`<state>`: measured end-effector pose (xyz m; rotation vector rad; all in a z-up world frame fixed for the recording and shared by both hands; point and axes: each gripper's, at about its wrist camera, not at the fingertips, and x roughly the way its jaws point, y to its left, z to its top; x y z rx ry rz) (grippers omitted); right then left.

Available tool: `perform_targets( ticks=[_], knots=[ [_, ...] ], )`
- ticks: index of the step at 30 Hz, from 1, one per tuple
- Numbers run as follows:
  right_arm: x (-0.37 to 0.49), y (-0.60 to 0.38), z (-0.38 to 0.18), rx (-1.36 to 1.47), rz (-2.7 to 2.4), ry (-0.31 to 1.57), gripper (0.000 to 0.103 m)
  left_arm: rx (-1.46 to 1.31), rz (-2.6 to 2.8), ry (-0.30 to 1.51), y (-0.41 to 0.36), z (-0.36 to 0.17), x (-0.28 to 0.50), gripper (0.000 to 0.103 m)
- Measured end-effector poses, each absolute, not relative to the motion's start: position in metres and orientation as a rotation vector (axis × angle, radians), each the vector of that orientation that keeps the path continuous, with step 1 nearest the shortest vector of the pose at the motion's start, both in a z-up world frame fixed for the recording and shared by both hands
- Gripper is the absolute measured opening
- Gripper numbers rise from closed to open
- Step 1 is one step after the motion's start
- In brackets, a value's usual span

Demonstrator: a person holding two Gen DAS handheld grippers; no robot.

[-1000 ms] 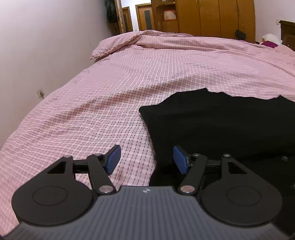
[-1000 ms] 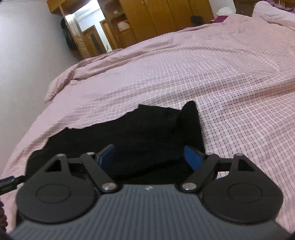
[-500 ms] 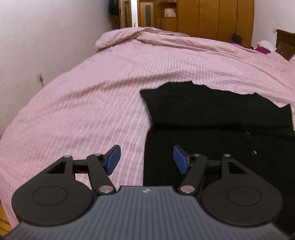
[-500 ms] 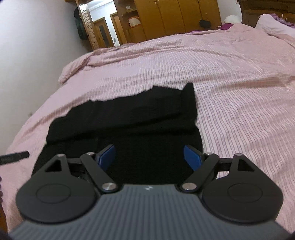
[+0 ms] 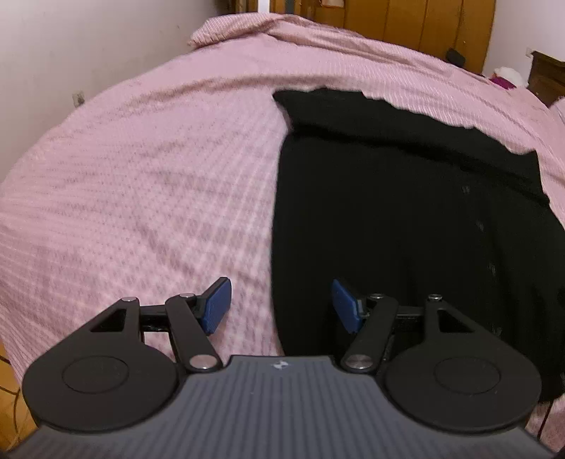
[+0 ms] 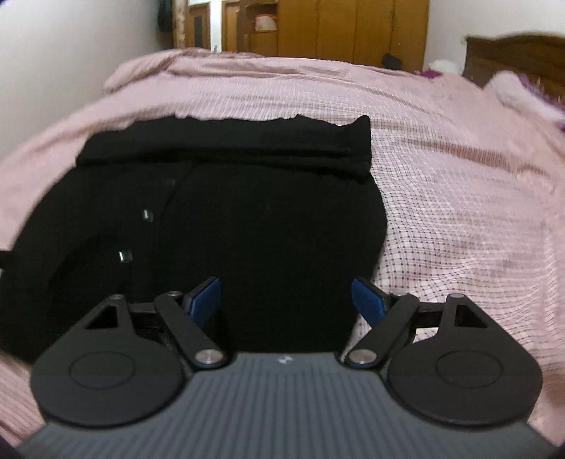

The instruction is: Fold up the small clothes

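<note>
A black buttoned garment [image 5: 406,197] lies flat on the pink checked bed cover [image 5: 141,183], its far part folded over into a thick band. It also shows in the right wrist view [image 6: 247,219], with small shiny buttons down its left half. My left gripper [image 5: 280,305] is open and empty, raised above the garment's near left edge. My right gripper [image 6: 287,303] is open and empty, raised above the garment's near right part.
The bed cover [image 6: 459,197] spreads wide to the left, right and far side of the garment. A white wall [image 5: 70,46] runs along the left. Wooden wardrobes [image 6: 353,31] and a dark headboard [image 6: 515,56] stand beyond the bed.
Both grippers have risen and pulled back from the garment, so more of it and of the bed shows. Both stay open and empty. The garment has not moved.
</note>
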<state>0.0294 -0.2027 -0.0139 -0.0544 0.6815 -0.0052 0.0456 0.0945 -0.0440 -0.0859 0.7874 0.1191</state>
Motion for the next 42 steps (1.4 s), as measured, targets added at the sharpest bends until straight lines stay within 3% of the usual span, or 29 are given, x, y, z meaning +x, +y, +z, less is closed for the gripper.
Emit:
perform_targets(
  ticks=[22,29,36,42],
  knots=[
    [-0.028,-0.244,-0.028,-0.123,-0.125,0.722,0.081,-0.052,0.059,0.842,0.087,-0.061,0.017,0.072],
    [-0.030,-0.245,-0.018,0.047,-0.046,0.679,0.076,-0.050,0.048,0.833,0.085,-0.063,0.013,0.071],
    [-0.012,-0.220,-0.030,0.026,0.019,0.718,0.075,-0.149,-0.071,0.830,0.088,-0.066,0.009,0.054],
    [-0.019,-0.226,-0.042,0.021,0.010,0.739,0.066,-0.157,-0.058,0.834,0.089,-0.070,0.008,0.054]
  ],
)
